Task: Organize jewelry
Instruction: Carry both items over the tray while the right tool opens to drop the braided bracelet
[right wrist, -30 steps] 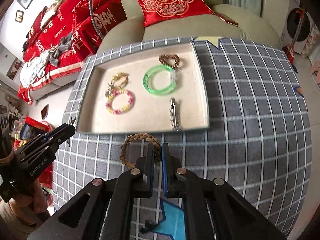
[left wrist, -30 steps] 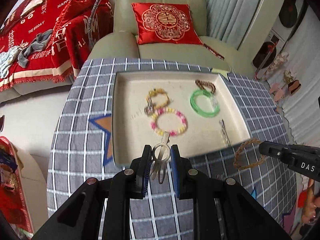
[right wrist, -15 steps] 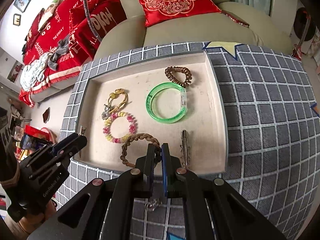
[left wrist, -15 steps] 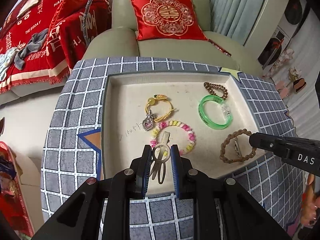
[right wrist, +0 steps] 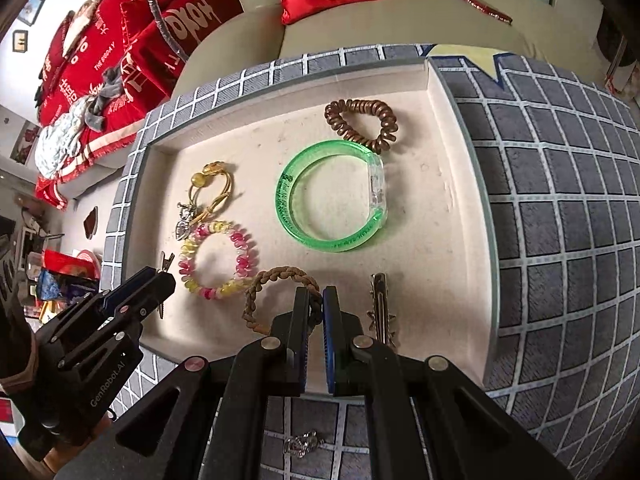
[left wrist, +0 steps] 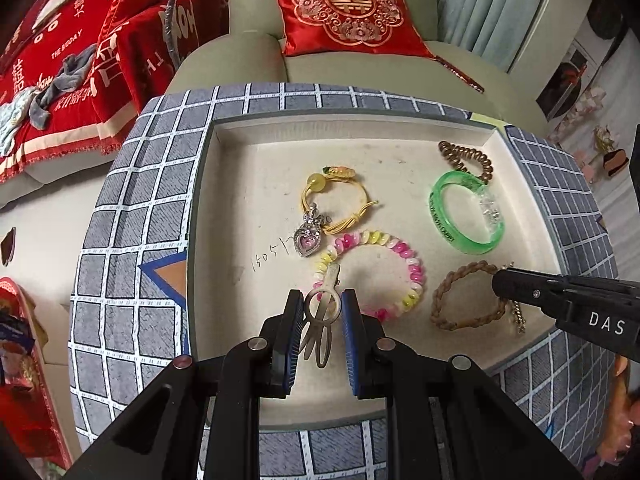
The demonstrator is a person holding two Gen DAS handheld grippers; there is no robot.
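A beige tray point(left wrist: 400, 128) point(right wrist: 460, 184) sits on a grey checked table. My left gripper point(left wrist: 322, 306) is shut on a pale hair clip point(left wrist: 322, 308) over the tray's near-left part, next to a pink-and-yellow bead bracelet point(left wrist: 400, 248) point(right wrist: 192, 268). My right gripper point(right wrist: 316, 300) is shut on a braided brown bracelet point(right wrist: 276, 276) point(left wrist: 448, 284) low over the tray's front. Also in the tray are a green bangle point(right wrist: 300, 216), a brown coil hair tie point(right wrist: 360, 120), a yellow cord bracelet with a heart charm point(left wrist: 344, 200) and a metal clip point(right wrist: 380, 308).
A small silver trinket point(right wrist: 300, 444) lies on the table cloth in front of the tray, under my right gripper. A sofa with a red cushion point(left wrist: 344, 12) stands behind the table. Red blankets point(left wrist: 80, 48) lie to the left.
Both grippers moved forward from the table in front of the tray to over the tray, each carrying its item, and came lower toward the tray floor.
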